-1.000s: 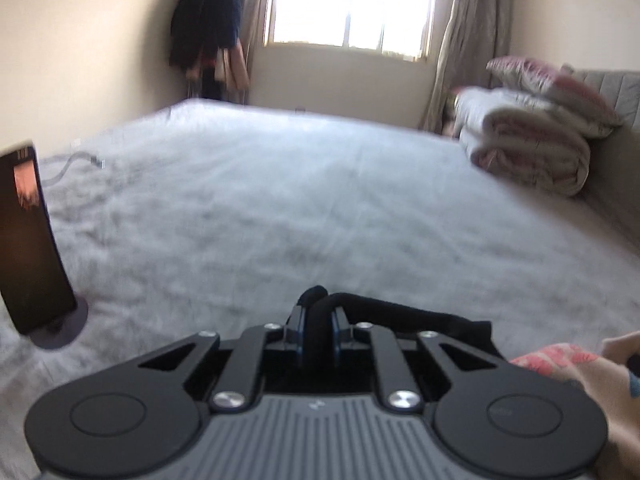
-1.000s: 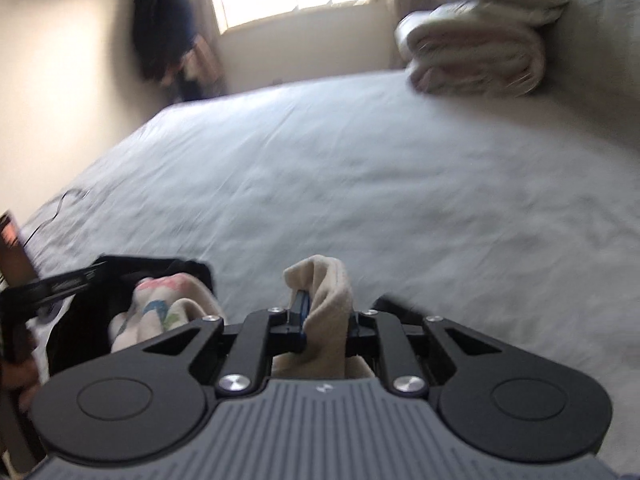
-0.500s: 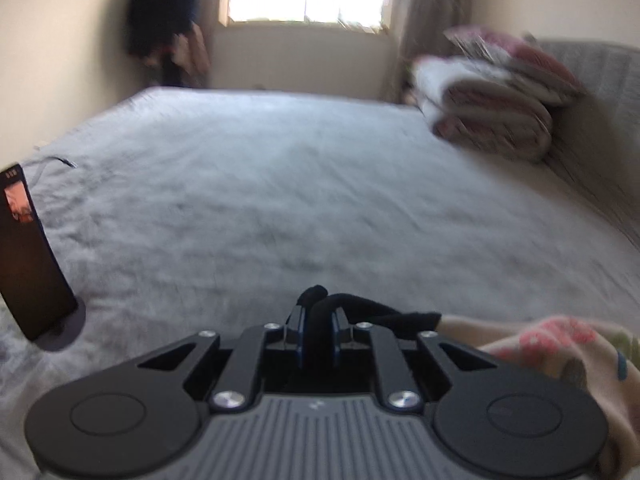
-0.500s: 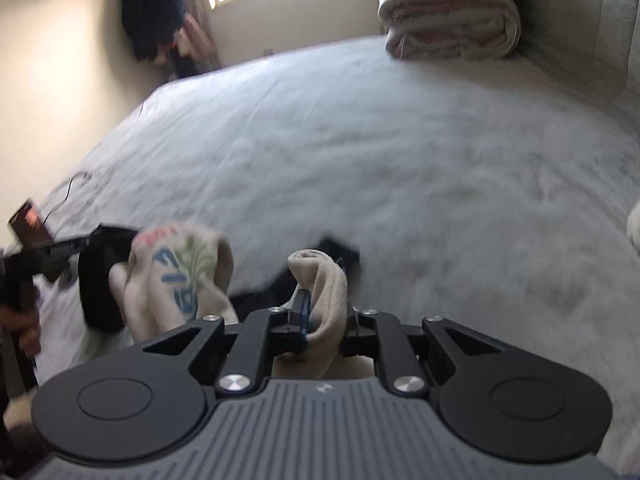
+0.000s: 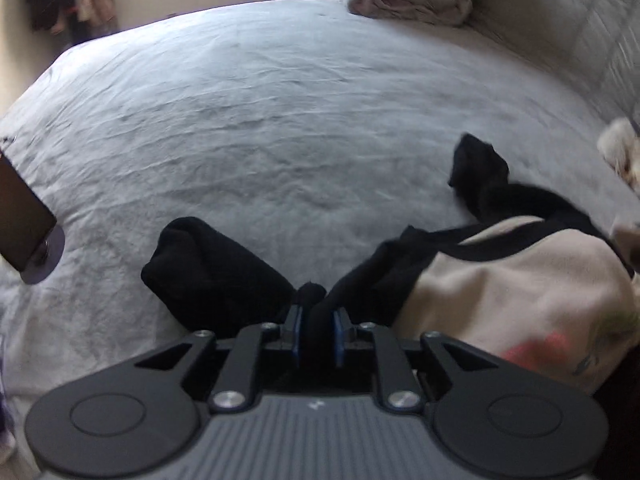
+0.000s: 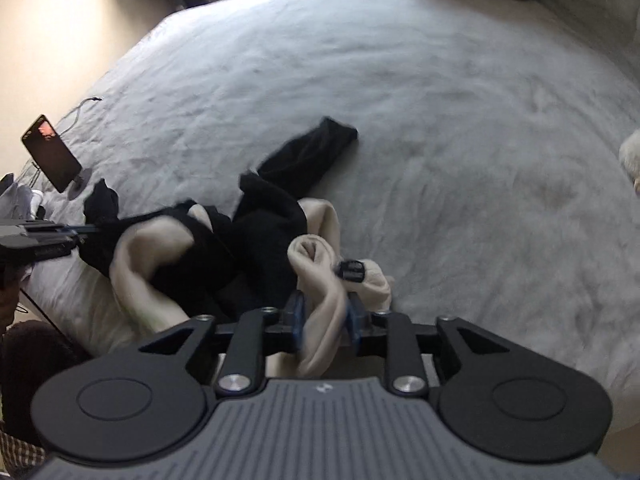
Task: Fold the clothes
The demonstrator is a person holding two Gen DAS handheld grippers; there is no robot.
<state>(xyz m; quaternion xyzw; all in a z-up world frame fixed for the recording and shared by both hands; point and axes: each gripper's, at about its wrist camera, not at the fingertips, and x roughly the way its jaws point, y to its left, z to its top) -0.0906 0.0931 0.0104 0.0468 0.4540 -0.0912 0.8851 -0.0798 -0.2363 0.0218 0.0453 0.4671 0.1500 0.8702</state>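
Matte black linkage arms with silver screw heads flank each gripper, its fingers lined with blue pads; behind the right gripper, two round black discs frame a ribbed grey housing bearing a small white mark.

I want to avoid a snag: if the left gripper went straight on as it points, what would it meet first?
Probably the black cloth bunched just ahead of the left gripper, which lies on the bed; depth is unclear.
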